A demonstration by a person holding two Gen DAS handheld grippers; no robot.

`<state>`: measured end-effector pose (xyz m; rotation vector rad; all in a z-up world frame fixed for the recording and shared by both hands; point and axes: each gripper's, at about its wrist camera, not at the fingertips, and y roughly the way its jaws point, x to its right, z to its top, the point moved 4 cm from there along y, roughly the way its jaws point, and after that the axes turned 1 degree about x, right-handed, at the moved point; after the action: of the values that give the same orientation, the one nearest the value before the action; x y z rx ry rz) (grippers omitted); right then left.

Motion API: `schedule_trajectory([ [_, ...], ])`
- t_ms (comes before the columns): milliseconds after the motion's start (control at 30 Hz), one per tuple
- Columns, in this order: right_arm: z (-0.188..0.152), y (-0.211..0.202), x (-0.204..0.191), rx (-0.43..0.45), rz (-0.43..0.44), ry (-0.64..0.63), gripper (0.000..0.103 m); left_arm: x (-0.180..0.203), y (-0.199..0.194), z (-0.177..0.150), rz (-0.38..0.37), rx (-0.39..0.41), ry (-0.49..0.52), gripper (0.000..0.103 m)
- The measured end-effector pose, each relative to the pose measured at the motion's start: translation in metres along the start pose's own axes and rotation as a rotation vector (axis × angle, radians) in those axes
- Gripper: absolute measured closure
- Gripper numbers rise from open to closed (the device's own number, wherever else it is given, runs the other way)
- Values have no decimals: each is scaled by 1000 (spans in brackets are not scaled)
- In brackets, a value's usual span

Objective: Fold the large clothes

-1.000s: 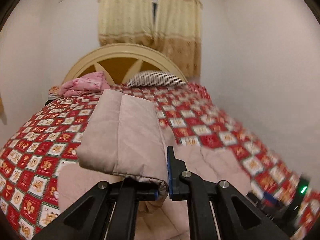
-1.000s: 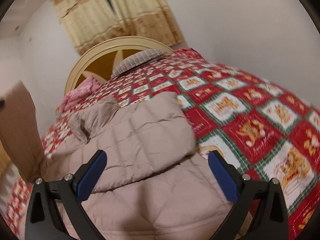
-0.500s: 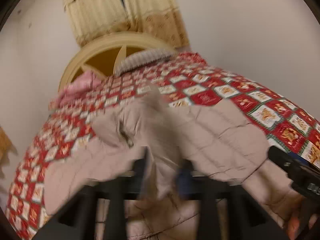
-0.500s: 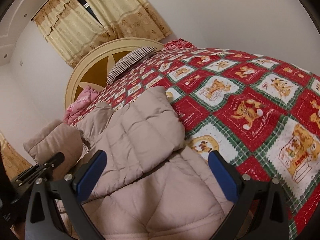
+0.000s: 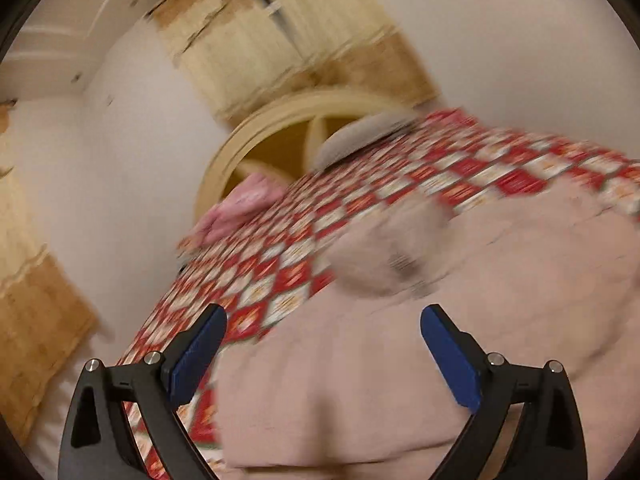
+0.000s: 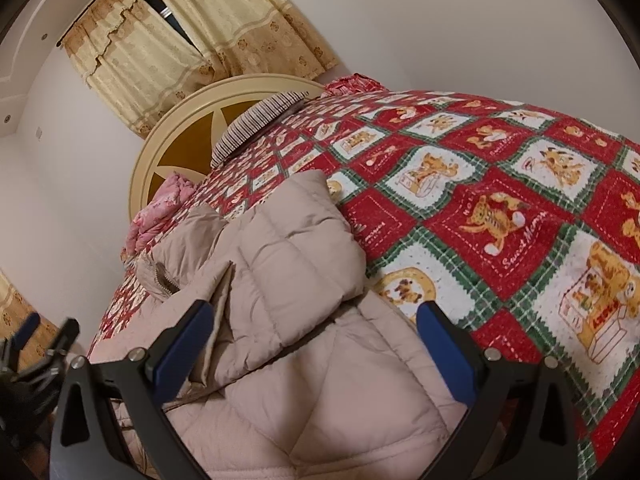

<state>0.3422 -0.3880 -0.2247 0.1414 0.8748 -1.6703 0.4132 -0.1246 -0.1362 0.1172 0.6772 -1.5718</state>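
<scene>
A beige quilted puffer jacket [image 6: 296, 280] lies on the bed with both sleeves folded in over its body and its zipped collar [image 6: 160, 280] toward the headboard. It also shows, blurred, in the left wrist view [image 5: 400, 352]. My left gripper [image 5: 322, 350] is open and empty above the jacket's left side. It also shows at the left edge of the right wrist view [image 6: 36, 344]. My right gripper [image 6: 312, 348] is open and empty above the jacket's lower body.
The bed has a red, white and green checked cover [image 6: 500, 208]. A striped pillow [image 6: 260, 120] and a pink bundle [image 6: 160, 208] lie by the round cream headboard [image 6: 180, 136]. Yellow curtains [image 6: 192, 40] hang behind. White walls flank the bed.
My left gripper held a folded sleeve up, carried it over the jacket, then opened and let it go. It is swinging left now. The sleeve lies on the jacket. My right gripper stayed open.
</scene>
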Motion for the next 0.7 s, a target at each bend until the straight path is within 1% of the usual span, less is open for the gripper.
schedule_trajectory([
  [33, 2, -4, -4, 4, -14, -22, 0, -16, 17, -8, 6, -44, -34, 5],
  [67, 5, -10, -14, 4, -30, -62, 0, -31, 33, -15, -2, -87, -77, 5],
  [100, 8, -16, -26, 2, -27, -103, 0, -41, 42, -19, -7, -112, -109, 5],
  [167, 13, -25, -58, -16, 19, -179, 0, -63, 66, -34, -35, -174, -215, 5],
  [200, 15, -27, -77, -31, 42, -221, 0, -69, 79, -43, -77, -217, -273, 5],
  [267, 17, -19, -118, -82, 95, -306, 0, -67, 95, -59, -113, -280, -331, 5],
  [300, 15, -14, -130, -90, 111, -330, 0, -63, 101, -65, -121, -305, -335, 5],
  [333, 12, -6, -144, -98, 121, -364, 0, -57, 105, -73, -109, -323, -322, 5],
  [400, 4, 19, -162, -129, 115, -415, 1, -49, 108, -81, -99, -324, -305, 5],
  [433, -4, 38, -168, -163, 102, -426, 2, -44, 108, -81, -94, -321, -301, 5],
  [500, -16, 63, -167, -214, 83, -436, 9, -41, 108, -82, -88, -323, -294, 5],
  [567, -32, 84, -161, -256, 37, -455, 13, -41, 106, -84, -82, -321, -291, 5],
  [700, -53, 102, -140, -300, -12, -473, 13, -39, 109, -86, -73, -336, -279, 2],
])
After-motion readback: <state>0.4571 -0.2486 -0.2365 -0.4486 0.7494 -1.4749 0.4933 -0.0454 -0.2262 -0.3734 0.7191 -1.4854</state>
